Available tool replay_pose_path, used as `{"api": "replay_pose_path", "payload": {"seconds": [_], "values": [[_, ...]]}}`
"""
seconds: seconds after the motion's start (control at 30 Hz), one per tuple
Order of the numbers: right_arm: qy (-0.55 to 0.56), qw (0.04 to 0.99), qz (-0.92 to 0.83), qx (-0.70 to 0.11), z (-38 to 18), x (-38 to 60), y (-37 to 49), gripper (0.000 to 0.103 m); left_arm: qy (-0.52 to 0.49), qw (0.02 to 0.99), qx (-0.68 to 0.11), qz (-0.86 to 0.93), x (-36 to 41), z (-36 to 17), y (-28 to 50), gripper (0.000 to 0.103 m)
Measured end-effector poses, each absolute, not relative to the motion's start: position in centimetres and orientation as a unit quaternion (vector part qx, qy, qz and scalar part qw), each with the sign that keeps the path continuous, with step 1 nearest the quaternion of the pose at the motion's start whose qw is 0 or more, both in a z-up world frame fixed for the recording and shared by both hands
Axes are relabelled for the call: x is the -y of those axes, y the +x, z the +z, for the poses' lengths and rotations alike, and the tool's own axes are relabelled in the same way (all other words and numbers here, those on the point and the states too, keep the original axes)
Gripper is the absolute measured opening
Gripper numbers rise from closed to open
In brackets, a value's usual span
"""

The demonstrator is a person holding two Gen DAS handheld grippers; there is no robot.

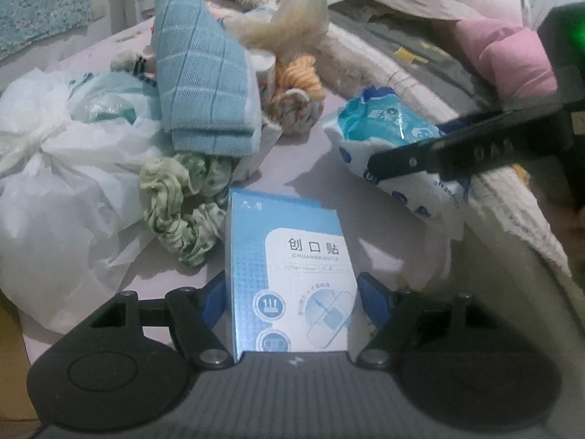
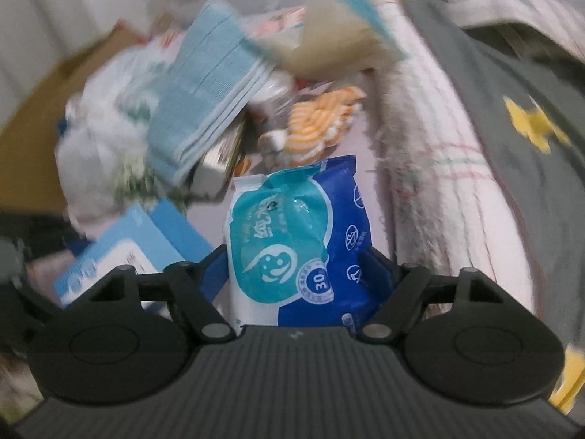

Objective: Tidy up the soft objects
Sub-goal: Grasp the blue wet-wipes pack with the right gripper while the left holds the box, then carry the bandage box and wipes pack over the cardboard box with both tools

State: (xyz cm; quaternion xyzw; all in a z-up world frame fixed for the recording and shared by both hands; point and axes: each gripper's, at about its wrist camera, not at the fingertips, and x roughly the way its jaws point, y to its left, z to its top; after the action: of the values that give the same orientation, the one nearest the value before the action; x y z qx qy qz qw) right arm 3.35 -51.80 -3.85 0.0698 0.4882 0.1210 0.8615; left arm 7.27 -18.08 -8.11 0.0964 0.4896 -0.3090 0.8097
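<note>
My left gripper (image 1: 294, 300) is shut on a light blue bandage box (image 1: 289, 270), which stands upright between the blue pads over the pale purple surface (image 1: 314, 168). A blue and teal wet wipes pack (image 2: 292, 234) fills the gap of my right gripper (image 2: 296, 270), and both pads press its sides. In the left wrist view the wipes pack (image 1: 384, 128) hangs tilted at right, with one black finger (image 1: 420, 161) of the right gripper across it. Behind lie a folded blue towel (image 1: 201, 84), a green scrunchie (image 1: 175, 205) and an orange scrunchie (image 1: 299, 84).
A knotted white plastic bag (image 1: 55, 168) fills the left side. A cream blanket (image 2: 438, 168) and grey cloth with yellow stars (image 2: 512, 109) border the right. A pink cloth (image 1: 504, 58) lies far right, and a cardboard box (image 2: 33, 128) stands beyond the pile.
</note>
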Motion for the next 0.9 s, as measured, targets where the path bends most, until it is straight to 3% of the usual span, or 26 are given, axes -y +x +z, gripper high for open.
{"api": "replay_pose_path", "payload": {"seconds": [0.3, 0.33, 0.37, 0.6, 0.67, 0.8, 0.9], "values": [[0.258, 0.857, 0.106, -0.433, -3.4, 56.8, -1.4, 0.072, 0.074, 0.823, -0.465, -0.319, 17.8, -6.0, 6.2, 0.068], [0.264, 0.857, 0.103, -0.43, -3.5, 57.0, -1.7, 0.072, 0.079, 0.822, -0.465, -0.318, 18.0, -6.0, 6.1, 0.045], [0.267, 0.857, 0.099, -0.429, -3.6, 57.1, -2.0, 0.072, 0.087, 0.817, -0.472, -0.318, 18.2, -6.2, 6.0, 0.04], [0.26, 0.852, 0.09, -0.445, -5.1, 56.2, -2.5, 0.072, 0.091, 0.808, -0.497, -0.303, 18.2, -7.6, 6.4, 0.06], [0.257, 0.854, 0.091, -0.443, -5.0, 56.0, -2.6, 0.072, 0.089, 0.81, -0.498, -0.297, 17.9, -7.6, 6.4, 0.061], [0.27, 0.851, 0.096, -0.44, -5.1, 56.4, -2.5, 0.072, 0.108, 0.82, -0.485, -0.283, 17.7, -6.9, 5.8, 0.086], [0.274, 0.85, 0.098, -0.438, -5.2, 56.6, -2.6, 0.072, 0.119, 0.825, -0.473, -0.285, 17.9, -6.3, 5.3, 0.095]]}}
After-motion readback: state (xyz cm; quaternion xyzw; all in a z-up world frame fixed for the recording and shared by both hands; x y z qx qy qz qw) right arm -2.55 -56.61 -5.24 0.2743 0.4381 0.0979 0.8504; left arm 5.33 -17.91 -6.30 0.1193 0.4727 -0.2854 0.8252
